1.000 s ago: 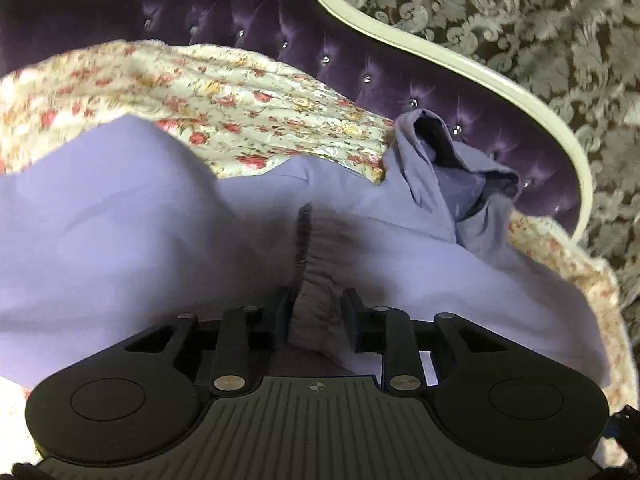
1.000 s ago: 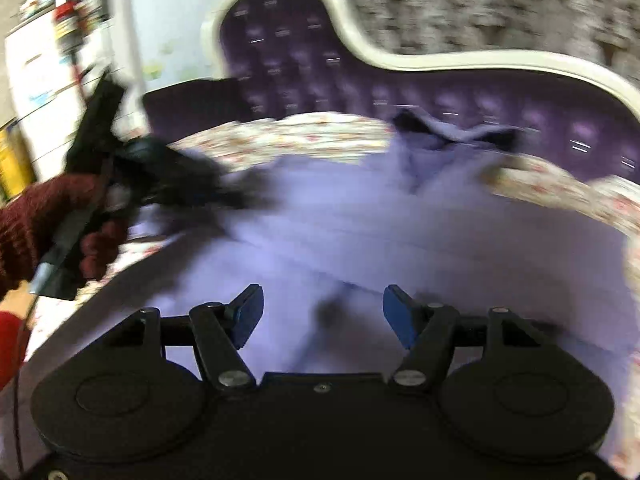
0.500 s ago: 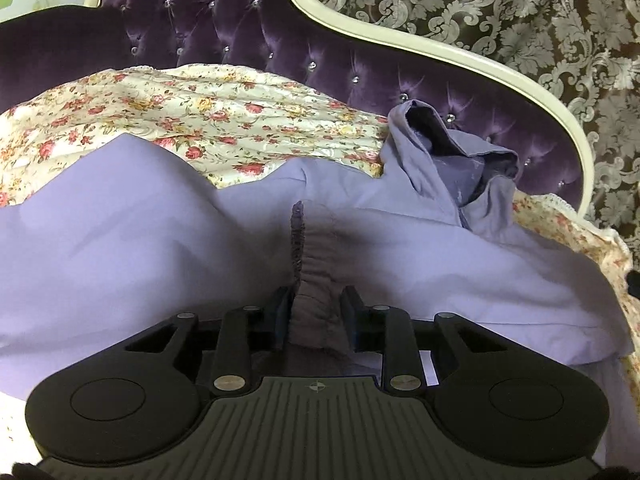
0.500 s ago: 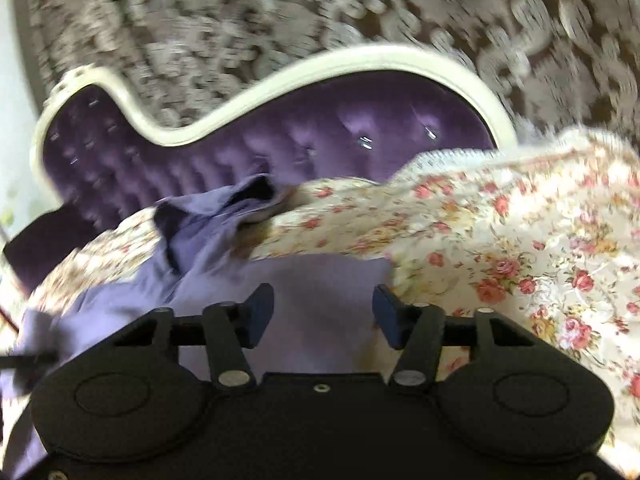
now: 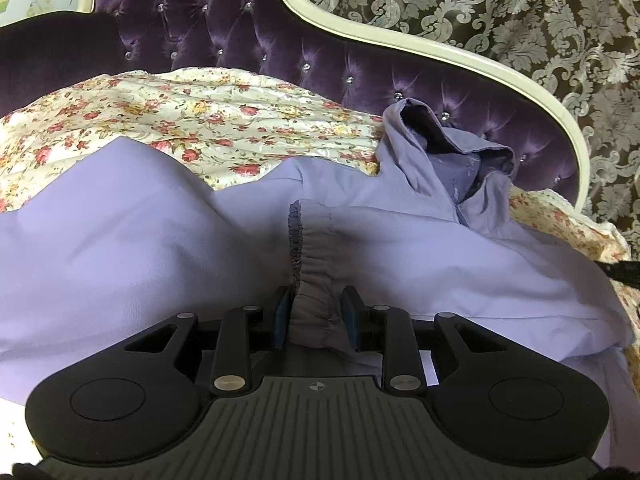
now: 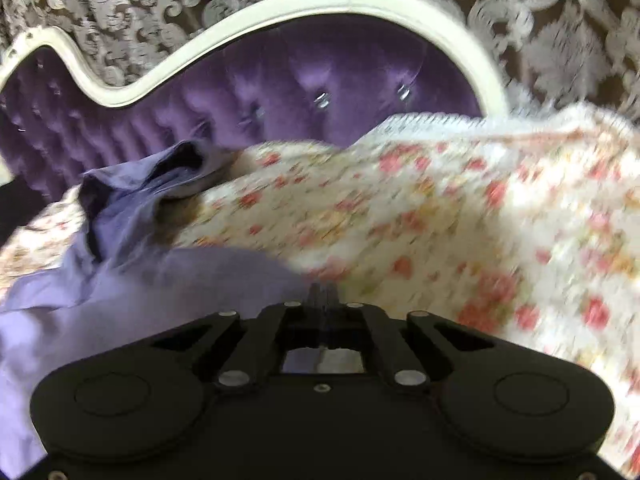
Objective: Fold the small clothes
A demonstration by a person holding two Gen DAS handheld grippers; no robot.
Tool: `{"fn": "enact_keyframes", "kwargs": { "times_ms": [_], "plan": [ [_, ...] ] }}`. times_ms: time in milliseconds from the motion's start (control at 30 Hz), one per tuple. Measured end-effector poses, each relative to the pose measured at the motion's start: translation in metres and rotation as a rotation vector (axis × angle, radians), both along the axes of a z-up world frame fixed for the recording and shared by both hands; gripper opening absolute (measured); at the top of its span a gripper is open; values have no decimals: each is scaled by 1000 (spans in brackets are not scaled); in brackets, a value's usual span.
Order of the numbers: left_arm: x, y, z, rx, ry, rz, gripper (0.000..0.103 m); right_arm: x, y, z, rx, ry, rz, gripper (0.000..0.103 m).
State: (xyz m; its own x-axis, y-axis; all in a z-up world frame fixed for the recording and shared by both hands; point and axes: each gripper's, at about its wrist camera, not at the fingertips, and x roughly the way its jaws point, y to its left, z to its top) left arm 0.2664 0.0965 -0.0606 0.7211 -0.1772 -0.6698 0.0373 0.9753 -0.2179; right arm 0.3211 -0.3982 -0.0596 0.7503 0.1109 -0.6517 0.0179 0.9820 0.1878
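A gathered elastic cuff [image 5: 314, 292] of the lilac garment [image 5: 120, 240] is pinched between the pads of the left gripper [image 5: 316, 312], apparently so that edge is anchored for a fold. The right gripper [image 6: 326, 304] is clamped fully together at the garment's far edge, where lilac cloth meets the floral quilt [image 6: 460, 220]; whether fabric is caught there cannot be told through the blur. Beyond, the crumpled hood [image 5: 448, 148] is bunched against the tufted purple headboard [image 5: 240, 32], and is judged likely to hinder a flat fold.
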Motion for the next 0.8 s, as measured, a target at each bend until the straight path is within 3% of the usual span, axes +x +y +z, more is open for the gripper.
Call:
{"fn": "enact_keyframes", "kwargs": {
  "times_ms": [100,167,267,300,333,433,533,600,633,767,800],
  "plan": [
    [0,0,0,-2,-1,-3,28,9,-12,-7,10,29,-36,4],
    [0,1,0,-8,0,-1,28,1,-19,-2,58,2,-20,17],
    [-1,1,-1,-10,-3,0,28,-23,-20,11,85,-19,29,21],
    [-1,1,-1,-10,-3,2,28,-32,-17,16,72,-32,48,29],
    [-1,1,-1,-9,-3,2,28,-41,-13,21,56,-46,64,30],
    [-1,0,0,-5,-4,1,28,-64,4,29,17,-79,149,30],
    [-1,0,0,-9,-4,1,28,-80,28,11,-111,-15,233,30],
    [-1,0,0,-14,-5,0,29,-89,38,-10,-213,11,246,31],
    [-2,0,0,-12,-6,-1,29,-95,38,-12,-220,-20,238,31],
    [-2,-2,0,-2,-8,2,31,-96,40,-4,-235,0,218,31],
    [-3,-3,1,-3,-9,1,33,-95,40,-2,-246,-5,207,40]
  ]
}}
